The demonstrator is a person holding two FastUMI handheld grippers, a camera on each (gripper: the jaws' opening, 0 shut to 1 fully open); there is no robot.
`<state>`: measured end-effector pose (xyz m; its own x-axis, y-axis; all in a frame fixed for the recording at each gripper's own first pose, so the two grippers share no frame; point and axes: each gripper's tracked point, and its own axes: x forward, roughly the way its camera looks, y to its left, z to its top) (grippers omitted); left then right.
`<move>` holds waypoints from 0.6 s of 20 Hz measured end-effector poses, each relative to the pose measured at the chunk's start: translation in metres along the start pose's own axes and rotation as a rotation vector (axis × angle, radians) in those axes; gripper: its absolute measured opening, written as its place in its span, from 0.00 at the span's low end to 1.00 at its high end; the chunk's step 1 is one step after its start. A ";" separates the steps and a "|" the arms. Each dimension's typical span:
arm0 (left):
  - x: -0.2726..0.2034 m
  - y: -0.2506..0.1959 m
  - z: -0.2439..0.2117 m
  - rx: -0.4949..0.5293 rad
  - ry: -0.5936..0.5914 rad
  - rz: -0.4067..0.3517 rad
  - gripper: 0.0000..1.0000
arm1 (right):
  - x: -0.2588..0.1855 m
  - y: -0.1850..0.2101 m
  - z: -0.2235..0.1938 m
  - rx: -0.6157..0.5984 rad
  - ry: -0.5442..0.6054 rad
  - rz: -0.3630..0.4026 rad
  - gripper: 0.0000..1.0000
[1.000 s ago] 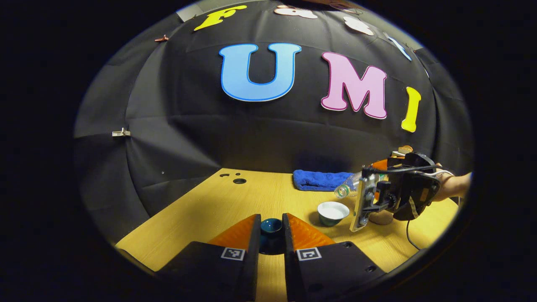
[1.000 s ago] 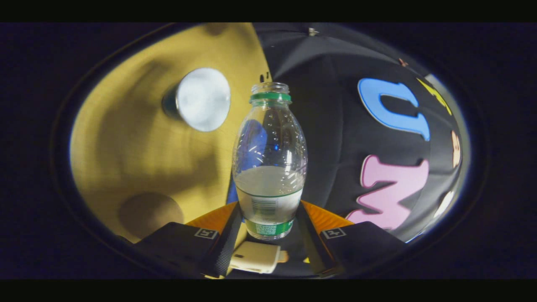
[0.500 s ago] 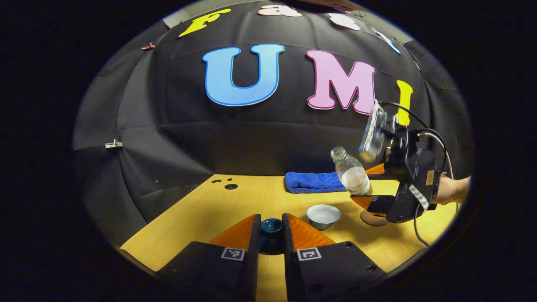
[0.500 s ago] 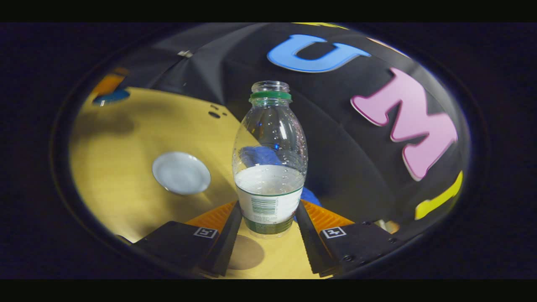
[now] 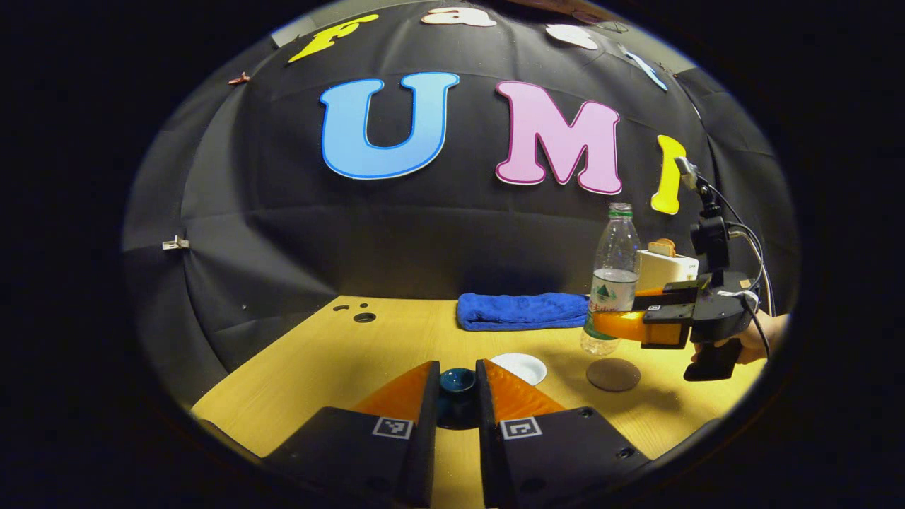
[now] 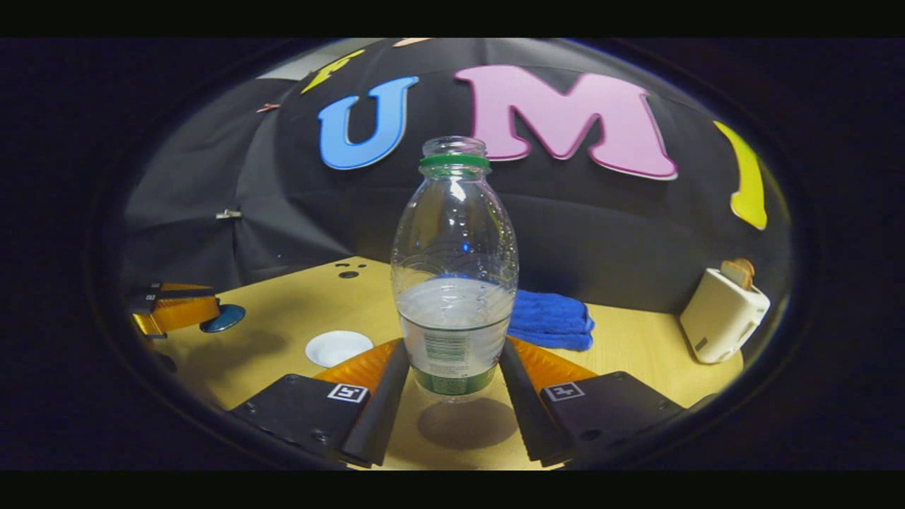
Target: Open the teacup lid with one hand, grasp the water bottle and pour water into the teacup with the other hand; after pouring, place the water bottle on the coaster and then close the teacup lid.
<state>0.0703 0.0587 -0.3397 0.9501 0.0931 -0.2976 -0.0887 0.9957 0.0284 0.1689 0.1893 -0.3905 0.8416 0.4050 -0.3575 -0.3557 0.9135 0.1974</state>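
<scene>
While the right gripper point(image 6: 452, 396) pinches the water bottle point(image 6: 454, 283) low on its body, one finger pressed to each side of the label, the bottle stands upright with its mouth uncapped and a green ring at the neck. Water fills roughly its lower half. In the left gripper view the same bottle point(image 5: 609, 283) hangs clear of the table point(image 5: 339, 353), held by the right gripper point(image 5: 622, 324), with a hand point(image 5: 749, 343) behind it at the right edge. The round brown coaster point(image 5: 613, 374) lies on the table just below and slightly nearer the camera than the bottle's base; in the right gripper view it appears as a dark disc point(image 6: 466, 423) under the bottle, between the fingers.

The left gripper point(image 5: 457, 396) is closed on the dark teal teacup lid point(image 5: 457, 382), its two fingers pressing the lid's sides, and holds it above the table. In the right gripper view that gripper point(image 6: 173, 311) is at the far left with the lid point(image 6: 223, 318) at its tip.

The teacup point(image 5: 518, 367) sits uncovered on the table between the left gripper and the coaster, its white inside facing up; the right gripper view shows it point(image 6: 339, 347) left of the bottle. A folded blue towel point(image 5: 522, 311) lies at the back of the table near the wall. A white toaster point(image 6: 722, 311) with a slice of bread in its slot stands at the right, behind the bottle in the left gripper view.
</scene>
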 end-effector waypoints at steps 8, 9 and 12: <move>0.006 -0.020 -0.003 0.014 0.009 -0.030 0.30 | 0.009 -0.002 -0.008 0.059 0.038 -0.030 0.75; 0.005 -0.021 -0.004 0.012 0.009 -0.031 0.30 | 0.009 -0.001 -0.009 0.061 0.046 -0.025 0.75; 0.005 -0.022 -0.004 0.015 0.011 -0.032 0.30 | 0.012 -0.003 -0.013 0.057 0.054 -0.024 0.75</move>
<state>0.0759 0.0369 -0.3455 0.9490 0.0613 -0.3092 -0.0537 0.9980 0.0329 0.1749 0.1923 -0.4072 0.8259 0.3863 -0.4107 -0.3113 0.9197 0.2392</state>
